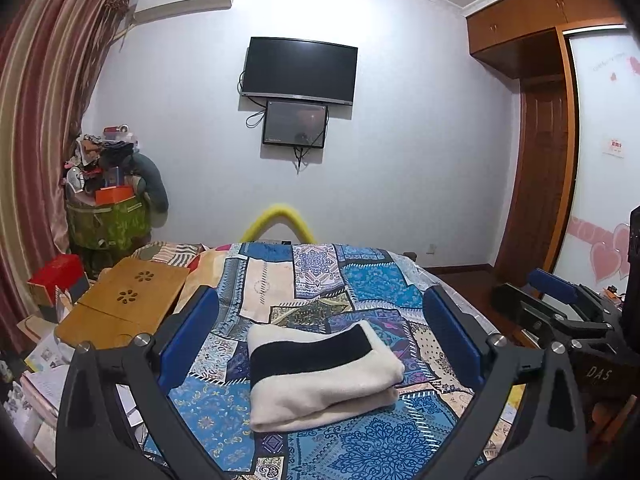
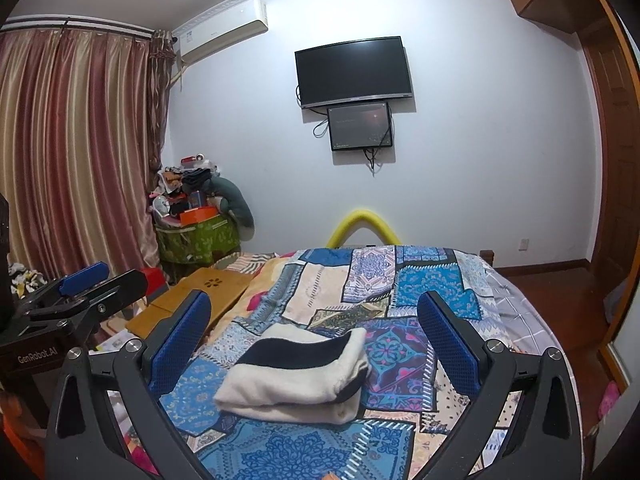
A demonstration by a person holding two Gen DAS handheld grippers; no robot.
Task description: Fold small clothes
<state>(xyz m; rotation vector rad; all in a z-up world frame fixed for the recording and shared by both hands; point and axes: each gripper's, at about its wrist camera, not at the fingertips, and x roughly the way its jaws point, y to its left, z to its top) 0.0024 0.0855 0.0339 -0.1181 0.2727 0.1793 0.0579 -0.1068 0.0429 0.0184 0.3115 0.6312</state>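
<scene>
My left gripper [image 1: 320,330] is showing blue textured pads on black arms; my right gripper [image 2: 314,334] is showing the same blue-on-black. Between my fingers a folded garment [image 1: 320,376] is lying, cream with one broad black band. Under it the bedspread [image 1: 360,440] is running a patchwork of blue, turquoise, beige and purple panels in paisley and medallion prints. Beyond my left fingertips a wooden lap table [image 1: 120,304] is showing honey brown with flower cut-outs. Further left, curtains [image 2: 72,152] are hanging in dull red and gold stripes. Ahead, a yellow tube [image 2: 362,224] is arching against a pale wall.
</scene>
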